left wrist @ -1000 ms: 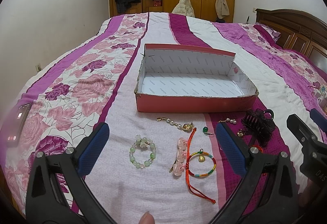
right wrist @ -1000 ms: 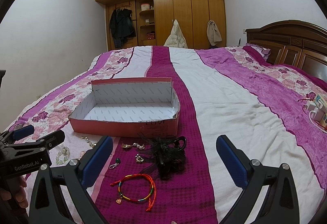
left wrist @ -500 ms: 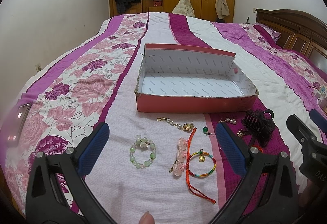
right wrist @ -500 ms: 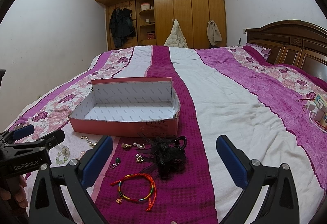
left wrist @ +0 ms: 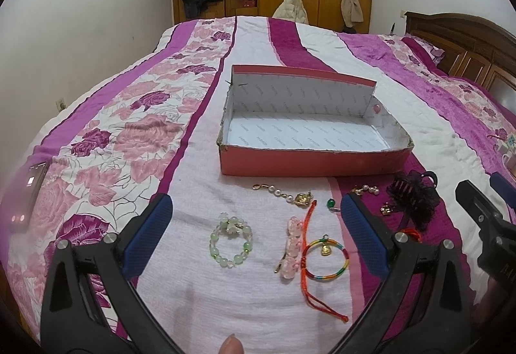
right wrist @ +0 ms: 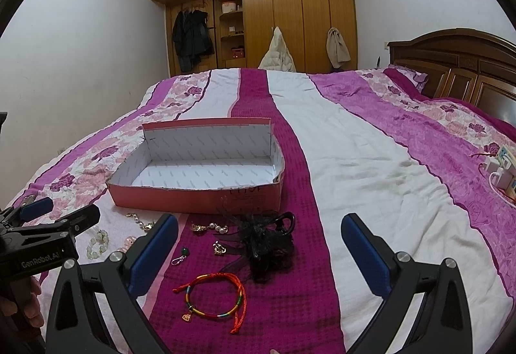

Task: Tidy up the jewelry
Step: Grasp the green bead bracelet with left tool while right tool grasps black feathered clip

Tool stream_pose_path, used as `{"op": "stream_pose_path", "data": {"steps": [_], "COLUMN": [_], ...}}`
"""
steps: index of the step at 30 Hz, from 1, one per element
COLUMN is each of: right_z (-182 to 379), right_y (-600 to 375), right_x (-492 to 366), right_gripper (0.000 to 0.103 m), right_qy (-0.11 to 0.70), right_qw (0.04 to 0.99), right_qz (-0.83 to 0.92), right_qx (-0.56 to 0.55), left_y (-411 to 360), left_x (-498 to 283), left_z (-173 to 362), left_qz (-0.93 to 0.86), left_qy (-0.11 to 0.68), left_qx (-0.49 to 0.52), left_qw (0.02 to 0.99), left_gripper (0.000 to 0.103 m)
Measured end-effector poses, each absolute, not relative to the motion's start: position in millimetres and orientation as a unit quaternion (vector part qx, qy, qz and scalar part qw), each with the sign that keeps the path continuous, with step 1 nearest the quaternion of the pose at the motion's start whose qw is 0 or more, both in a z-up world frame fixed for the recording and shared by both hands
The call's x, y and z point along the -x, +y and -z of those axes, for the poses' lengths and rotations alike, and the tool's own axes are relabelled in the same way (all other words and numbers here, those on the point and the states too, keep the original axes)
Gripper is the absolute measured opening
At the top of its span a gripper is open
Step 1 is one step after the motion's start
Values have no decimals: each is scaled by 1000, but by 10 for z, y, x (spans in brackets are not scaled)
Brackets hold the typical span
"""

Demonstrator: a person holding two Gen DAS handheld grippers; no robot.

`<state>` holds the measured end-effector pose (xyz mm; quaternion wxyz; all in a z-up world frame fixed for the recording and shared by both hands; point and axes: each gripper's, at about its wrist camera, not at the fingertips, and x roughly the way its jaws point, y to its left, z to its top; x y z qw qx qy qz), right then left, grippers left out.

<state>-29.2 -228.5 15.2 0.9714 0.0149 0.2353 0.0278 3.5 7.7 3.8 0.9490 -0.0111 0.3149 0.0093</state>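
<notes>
All the jewelry lies on the bedspread just in front of the empty pink cardboard box (left wrist: 314, 141), none of it inside: a green-bead bracelet (left wrist: 229, 243), a rainbow cord bracelet with a gold charm (left wrist: 324, 257) and a black feathered hair claw (right wrist: 267, 241). The left gripper (left wrist: 256, 218) and right gripper (right wrist: 259, 241) hover over the pieces, fingers wide apart and holding nothing. Judging from this, the crowding invites trouble: closing fingers could snag a neighbouring cord or feather, and beads may sink into the soft quilt and slip free.
</notes>
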Motion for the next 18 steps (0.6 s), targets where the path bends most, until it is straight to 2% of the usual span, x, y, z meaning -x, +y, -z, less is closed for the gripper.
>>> {"op": "stream_pose_path", "data": {"steps": [18], "right_z": [86], "right_y": [-2451], "right_x": [-115], "right_gripper": [103], "right_qy": [305], "right_qw": [951], "right_qz": [-28], "right_qx": [-27], "left_y": [429], "left_x": [-280], "left_z": [390], "left_qz": [-23], "left_qy": [394], "left_qx": [39], "left_qw": [918], "left_gripper": [95]}}
